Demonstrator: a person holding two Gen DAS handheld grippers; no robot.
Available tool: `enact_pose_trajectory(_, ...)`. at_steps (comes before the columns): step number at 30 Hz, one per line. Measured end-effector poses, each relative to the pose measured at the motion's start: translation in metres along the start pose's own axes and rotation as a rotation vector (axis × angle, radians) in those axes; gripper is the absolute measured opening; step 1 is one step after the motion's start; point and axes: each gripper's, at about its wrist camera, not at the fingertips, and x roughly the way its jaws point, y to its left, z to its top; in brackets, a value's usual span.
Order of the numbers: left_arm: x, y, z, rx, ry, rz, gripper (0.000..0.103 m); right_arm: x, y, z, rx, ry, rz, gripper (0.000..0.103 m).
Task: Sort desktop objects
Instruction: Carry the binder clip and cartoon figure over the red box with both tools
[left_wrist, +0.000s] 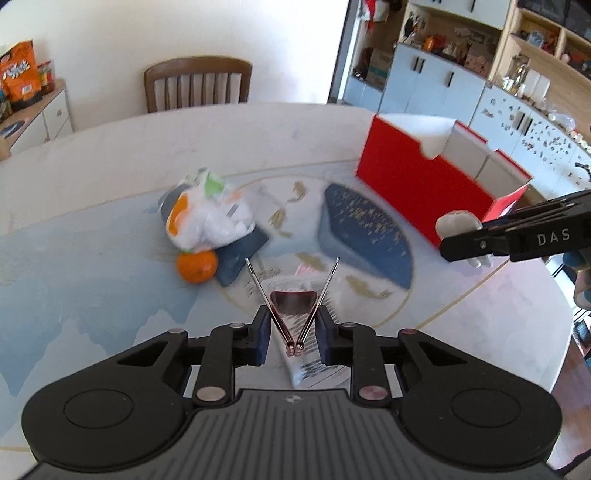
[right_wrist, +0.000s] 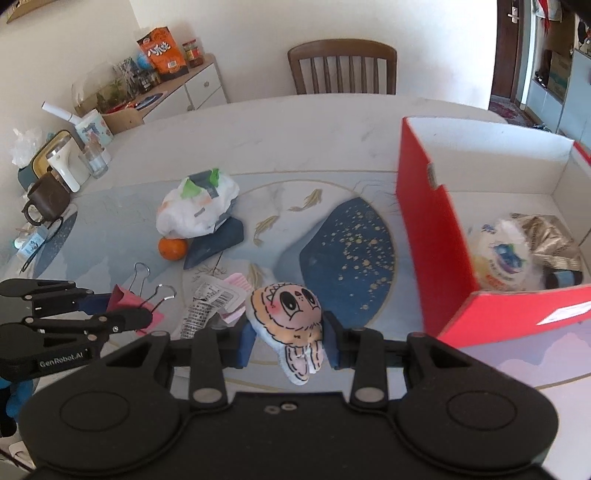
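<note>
Where steel-looped clip (left_wrist: 292, 306) hangs, plush toy (right_wrist: 291, 321) bulges.

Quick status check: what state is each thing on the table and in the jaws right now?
Left gripper: shut on binder clip, lifted.
Right gripper: shut on plush toy, lifted.
Red box: open, items inside.
Orange: on table, touching plastic bag.
Receipt: crumpled, on table.
</note>
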Motion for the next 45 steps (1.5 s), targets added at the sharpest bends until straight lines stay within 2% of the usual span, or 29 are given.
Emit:
enact_pose_trajectory(11, -0.014, -0.047, 0.031, 0.055, -0.075, -0.072, 0.024, -0.042, -0.024, 0.001, 0.023, -0.033, -0.011, 0.037)
enact_pose_trajectory(21, -0.005, -0.099, 0.066, 0.086, -0.122, -0.14, 0.024, -0.073, -0.067, 0.007, 0.039, -0.073, -0.037, 0.037)
enact_pose_trajectory(34, 0.034, -0.174, 0.111, 0.162, -0.151, -0.174, 0.024, -0.094, -0.138, 0.016, 0.046, -0.113, -0.072, 0.037)
enact_pose_trajectory(45, 0.075, -0.212, 0.146, 0.228, -0.142, -0.144, 0.024, -0.087, -0.196, 0.034, 0.024, -0.125, -0.101, 0.037)
